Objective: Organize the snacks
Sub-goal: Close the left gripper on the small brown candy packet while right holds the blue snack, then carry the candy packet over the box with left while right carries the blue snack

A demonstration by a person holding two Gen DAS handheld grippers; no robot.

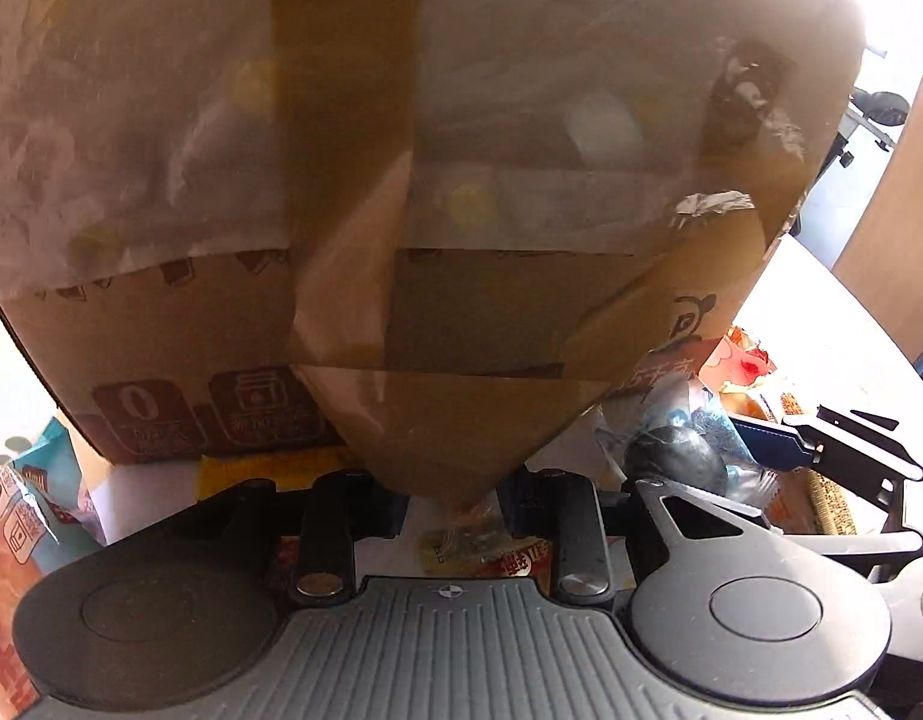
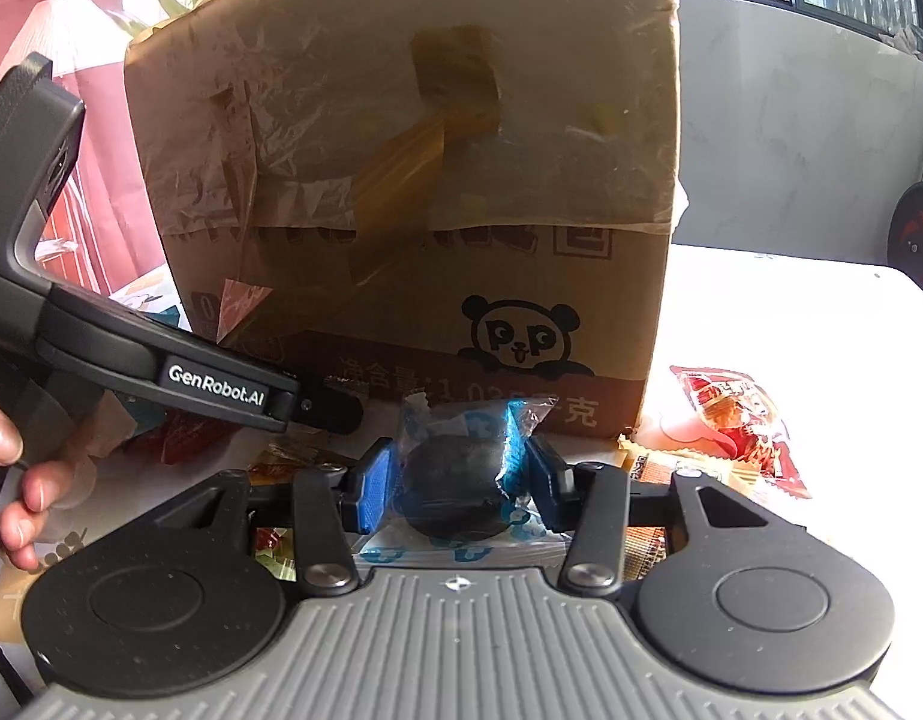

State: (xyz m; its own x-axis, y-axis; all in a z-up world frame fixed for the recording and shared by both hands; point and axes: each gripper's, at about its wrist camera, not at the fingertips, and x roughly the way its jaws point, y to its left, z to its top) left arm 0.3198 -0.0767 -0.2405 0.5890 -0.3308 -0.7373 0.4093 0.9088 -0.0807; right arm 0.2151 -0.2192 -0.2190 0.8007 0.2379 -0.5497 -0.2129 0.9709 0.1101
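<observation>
We are early in the sorting, by our reckoning: most packets lie loose on the white table [image 2: 791,300] around the cardboard box [image 2: 437,192], and none can be seen put away, since the box's inside is hidden from both cameras.

Our right gripper [image 2: 458,474] has its blue pads closed on a dark round snack in clear wrap [image 2: 455,480], pressing it from left and right. It is held near us, just in front of the box's lower edge; the wrapper is see-through with blue printed marks, crinkled at the top, and the thing inside is smooth, black and rounded. In the left wrist view the same snack shows to the right of the box.

Our left gripper [image 1: 455,501] sits low against the near side of the box. Its jaws stand narrow on either side of a hanging point of brown tape or flap [image 1: 425,432]; whether the pads truly pinch it we cannot tell, as the tape covers them.

Left to do, as we judge it: the red packet [image 2: 737,420] at the right, the orange and yellow wrappers under the grippers, and the printed packets [image 1: 17,516] at the far left.
</observation>
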